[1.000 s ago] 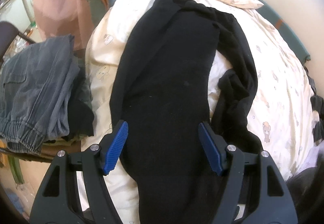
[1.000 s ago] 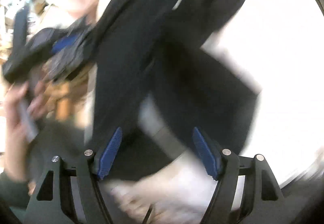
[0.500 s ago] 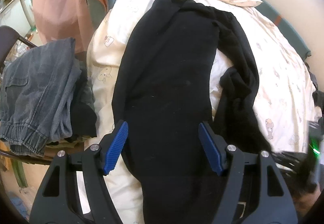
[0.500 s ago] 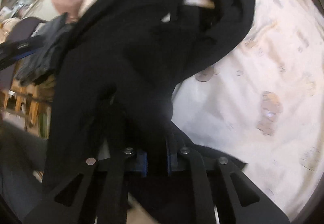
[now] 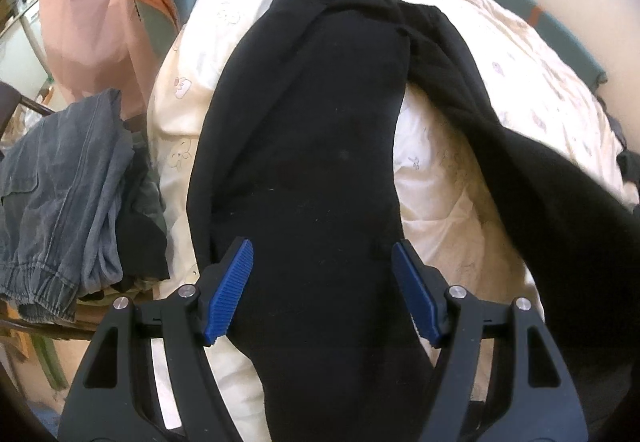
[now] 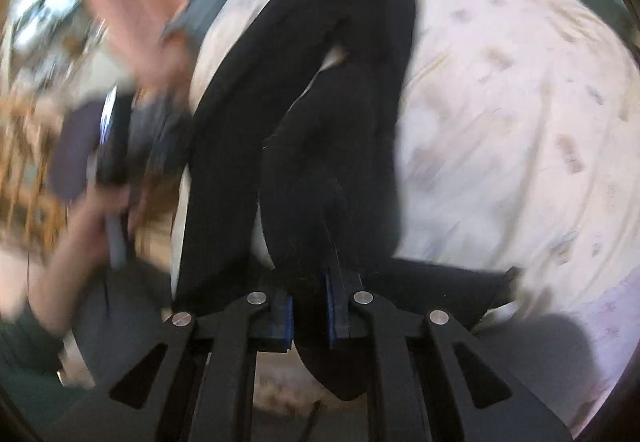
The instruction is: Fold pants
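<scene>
Right wrist view: your right gripper (image 6: 310, 316) clamps one leg of the pants (image 5: 304, 162), lifting it to straighten; your left gripper (image 5: 322, 294) hovers wide over the other leg at frame centre.

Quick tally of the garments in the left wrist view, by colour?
Black: 1, the black pants spread on the bed.
Grey-blue: 1, the grey denim pants piled at the left.
Pink: 1, the pink cloth hanging at the upper left.
Total: 3. Darker cloth under the denim is too hidden to count.
</scene>
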Motion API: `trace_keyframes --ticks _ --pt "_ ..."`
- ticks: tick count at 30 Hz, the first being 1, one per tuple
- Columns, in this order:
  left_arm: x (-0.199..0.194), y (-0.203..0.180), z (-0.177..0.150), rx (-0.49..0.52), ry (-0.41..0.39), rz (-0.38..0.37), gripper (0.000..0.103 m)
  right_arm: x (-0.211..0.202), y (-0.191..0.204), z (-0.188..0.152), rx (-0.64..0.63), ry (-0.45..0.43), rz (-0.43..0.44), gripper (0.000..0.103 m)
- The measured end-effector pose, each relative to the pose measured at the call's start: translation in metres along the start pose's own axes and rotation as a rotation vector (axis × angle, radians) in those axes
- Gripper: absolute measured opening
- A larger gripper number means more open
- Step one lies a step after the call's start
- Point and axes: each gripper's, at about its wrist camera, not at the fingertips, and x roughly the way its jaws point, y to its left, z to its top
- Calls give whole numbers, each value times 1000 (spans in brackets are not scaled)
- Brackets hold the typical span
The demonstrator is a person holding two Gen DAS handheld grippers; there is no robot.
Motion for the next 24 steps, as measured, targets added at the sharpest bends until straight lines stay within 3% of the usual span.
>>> trace_keyframes --ticks 3,6,9,11,12,13,15,20,21,24 --pt "5 -3 -2 20 13 8 69 63 31 -35 -85 191 104 11" --pt "8 -7 -4 36 21 13 69 121 49 -53 -82 328 163 16" --pt "11 -8 -8 51 34 12 69 144 53 -61 -74 385 191 17" --pt "13 -8 -10 56 47 7 69 143 49 -55 -58 407 213 32" --pt "14 -9 -11 57 53 4 69 137 46 -49 -52 411 238 53" --pt "14 -9 -12 57 56 1 69 134 44 -45 -50 404 262 70" --pt "14 -12 -12 62 56 -3 69 108 31 -27 -49 343 304 72" --pt "16 -21 -7 78 51 -15 69 56 -49 52 70 67 264 72" --pt "17 -23 -6 79 50 -13 69 56 -76 74 122 10 213 72" --pt "21 -27 -2 67 53 -14 69 85 -130 116 214 -35 56 67"
